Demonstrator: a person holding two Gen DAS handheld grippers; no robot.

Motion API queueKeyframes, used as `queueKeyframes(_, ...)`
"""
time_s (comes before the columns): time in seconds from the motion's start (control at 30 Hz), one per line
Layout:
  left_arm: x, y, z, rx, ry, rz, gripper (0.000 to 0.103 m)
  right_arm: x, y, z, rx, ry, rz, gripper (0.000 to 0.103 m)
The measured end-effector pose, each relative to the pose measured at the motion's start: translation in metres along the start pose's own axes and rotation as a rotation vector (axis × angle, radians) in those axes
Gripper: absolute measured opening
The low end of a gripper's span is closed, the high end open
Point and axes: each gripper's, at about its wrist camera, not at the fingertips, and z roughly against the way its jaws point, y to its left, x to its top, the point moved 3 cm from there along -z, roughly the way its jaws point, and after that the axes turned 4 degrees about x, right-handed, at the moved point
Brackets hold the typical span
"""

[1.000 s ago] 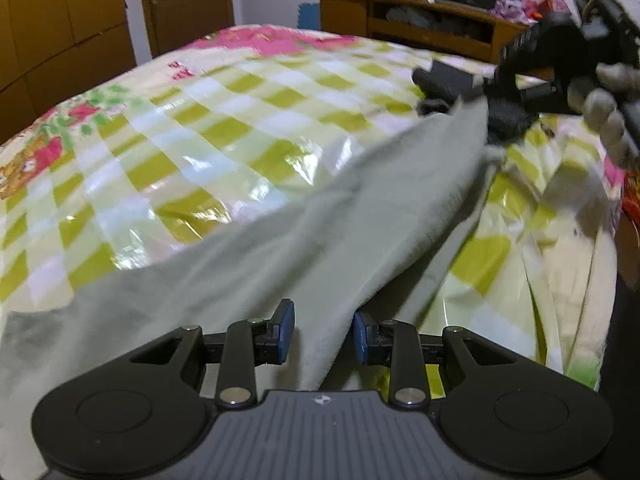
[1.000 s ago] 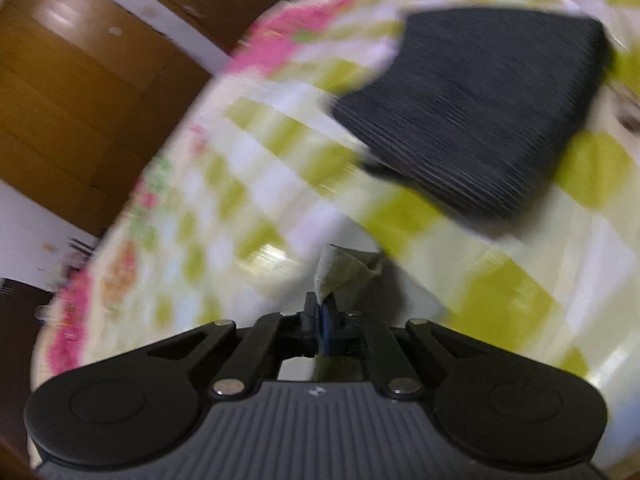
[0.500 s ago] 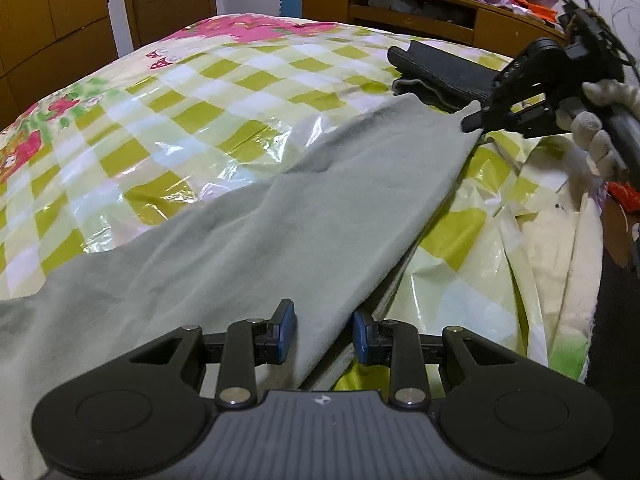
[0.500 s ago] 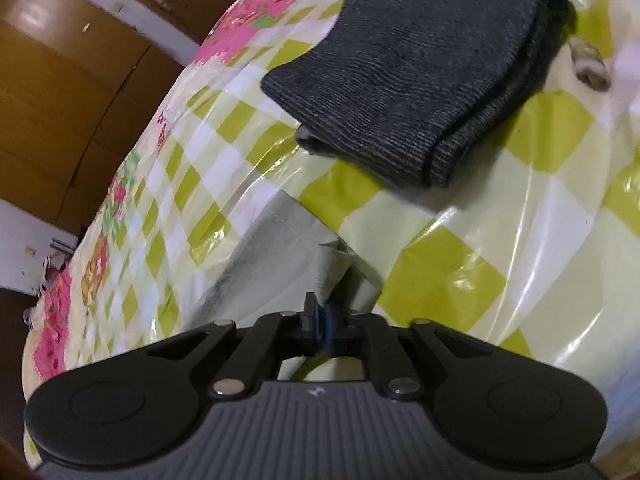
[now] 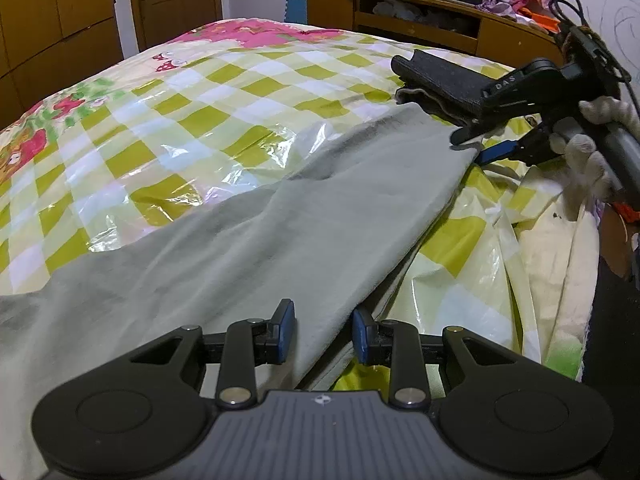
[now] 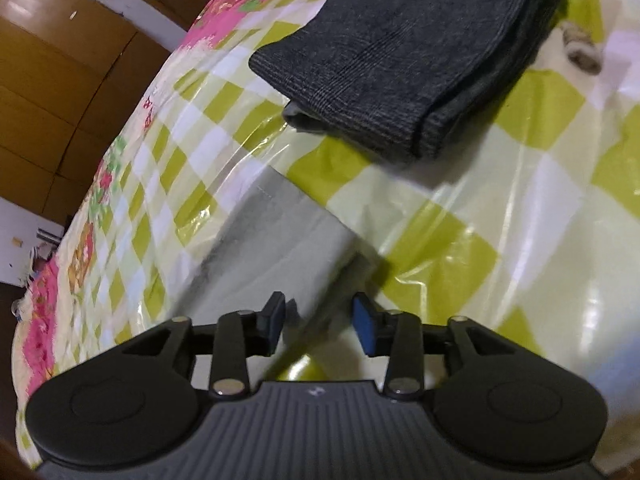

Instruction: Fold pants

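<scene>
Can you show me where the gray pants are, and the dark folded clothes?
gray pants [image 5: 248, 240], left wrist view, middle of the spread cloth.
dark folded clothes [image 6: 404, 52], right wrist view, top of the folded stack.

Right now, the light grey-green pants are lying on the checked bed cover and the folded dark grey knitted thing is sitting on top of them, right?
Not quite. The right wrist view shows the folded dark grey knitted thing lying on the yellow-green checked bed cover beyond the pants' end, not on top of them. The light grey-green pants do lie on that cover.
</scene>
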Motion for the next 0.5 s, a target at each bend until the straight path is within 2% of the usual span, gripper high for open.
queueKeyframes(0.13,0.000,0.003,0.001,0.005,-0.003,0.005,0.043,0.001,0.001,-0.008,0.027,-0.033,0.000,0.045)
queueKeyframes(0.17,0.000,0.003,0.002,0.006,-0.004,0.008,0.043,0.001,0.002,-0.008,0.036,-0.046,0.003,0.039)
queueKeyframes(0.2,0.001,0.003,0.003,0.006,-0.006,0.012,0.043,0.000,0.003,-0.008,0.035,-0.062,0.009,0.025)
queueKeyframes(0.27,0.001,0.004,0.006,0.008,-0.012,0.013,0.043,-0.004,0.006,-0.006,0.033,-0.082,0.028,0.005)
queueKeyframes(0.37,0.003,0.006,0.013,0.003,-0.018,0.016,0.043,0.000,0.010,0.003,0.123,-0.099,-0.006,0.004)
queueKeyframes(0.5,0.010,0.004,0.023,-0.023,-0.052,0.030,0.046,0.020,0.016,0.029,0.221,-0.190,-0.042,0.004)
